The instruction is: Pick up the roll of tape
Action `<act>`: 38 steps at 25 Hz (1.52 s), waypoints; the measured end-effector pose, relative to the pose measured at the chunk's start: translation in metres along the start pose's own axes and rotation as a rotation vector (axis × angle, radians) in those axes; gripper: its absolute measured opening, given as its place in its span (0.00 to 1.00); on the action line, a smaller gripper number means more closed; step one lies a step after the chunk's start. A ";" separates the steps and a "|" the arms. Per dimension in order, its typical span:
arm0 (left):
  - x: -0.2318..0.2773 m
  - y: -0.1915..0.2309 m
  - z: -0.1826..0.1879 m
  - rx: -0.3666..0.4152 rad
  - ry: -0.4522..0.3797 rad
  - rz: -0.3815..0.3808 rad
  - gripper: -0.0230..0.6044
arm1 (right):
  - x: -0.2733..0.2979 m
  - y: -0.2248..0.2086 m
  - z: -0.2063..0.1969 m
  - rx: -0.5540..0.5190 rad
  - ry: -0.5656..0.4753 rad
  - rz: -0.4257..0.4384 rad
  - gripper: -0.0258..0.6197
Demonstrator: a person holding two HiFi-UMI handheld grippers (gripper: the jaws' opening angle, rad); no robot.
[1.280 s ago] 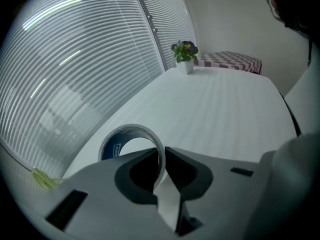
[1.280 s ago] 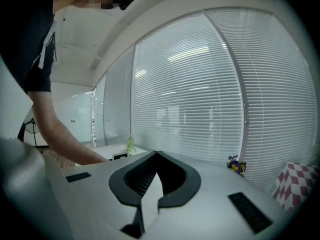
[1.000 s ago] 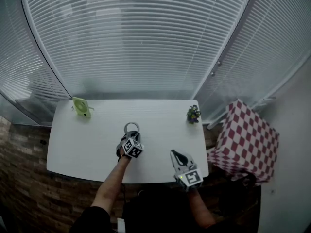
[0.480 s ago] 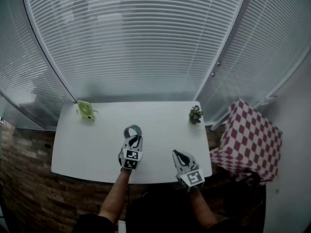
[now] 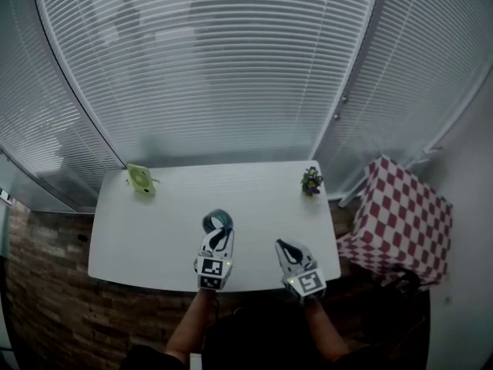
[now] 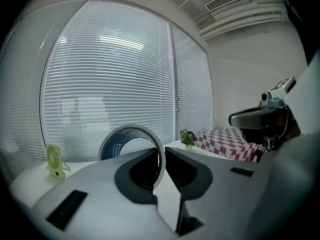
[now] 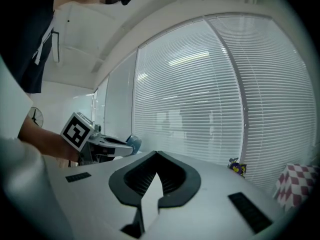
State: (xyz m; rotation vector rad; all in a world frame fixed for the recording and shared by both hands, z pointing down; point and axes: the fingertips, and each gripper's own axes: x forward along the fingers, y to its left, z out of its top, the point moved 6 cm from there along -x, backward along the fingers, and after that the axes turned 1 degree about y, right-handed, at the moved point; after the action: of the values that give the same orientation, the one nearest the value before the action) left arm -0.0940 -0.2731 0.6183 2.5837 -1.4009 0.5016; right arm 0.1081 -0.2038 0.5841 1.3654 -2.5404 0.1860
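The roll of tape [image 6: 131, 140] is a thin grey ring with a blue inner face. My left gripper [image 6: 161, 156] is shut on its rim and holds it upright, clear above the white table [image 5: 146, 237]. In the head view the tape [image 5: 218, 222] sticks out past the left gripper [image 5: 220, 236] over the table's front middle. From the right gripper view the tape [image 7: 134, 143] shows at the tip of the left gripper at the left. My right gripper [image 7: 156, 165] is shut with nothing between its jaws; it hovers at the table's front right [image 5: 286, 248].
A small green fan [image 5: 141, 179] stands at the table's back left and a little potted plant [image 5: 311, 181] at the back right. A red-and-white checked box [image 5: 400, 222] sits right of the table. Window blinds [image 5: 231, 60] close off the far side.
My left gripper has risen off the table with the tape in its jaws and drawn back toward the front edge, rolling a little. The right gripper has stayed where it was.
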 end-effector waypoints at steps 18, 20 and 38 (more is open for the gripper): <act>-0.079 -0.005 0.026 -0.057 -0.139 0.066 0.11 | -0.011 -0.009 -0.007 -0.047 -0.040 -0.049 0.05; -0.082 -0.006 0.021 -0.038 -0.140 0.067 0.11 | -0.011 -0.008 -0.007 -0.030 -0.034 -0.045 0.05; -0.098 -0.013 0.027 -0.103 -0.204 0.005 0.11 | -0.014 0.003 0.007 -0.047 -0.060 -0.063 0.05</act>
State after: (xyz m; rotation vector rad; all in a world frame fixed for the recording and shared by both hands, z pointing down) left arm -0.1266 -0.1979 0.5574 2.6084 -1.4523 0.1646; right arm 0.1116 -0.1925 0.5732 1.4526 -2.5288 0.0740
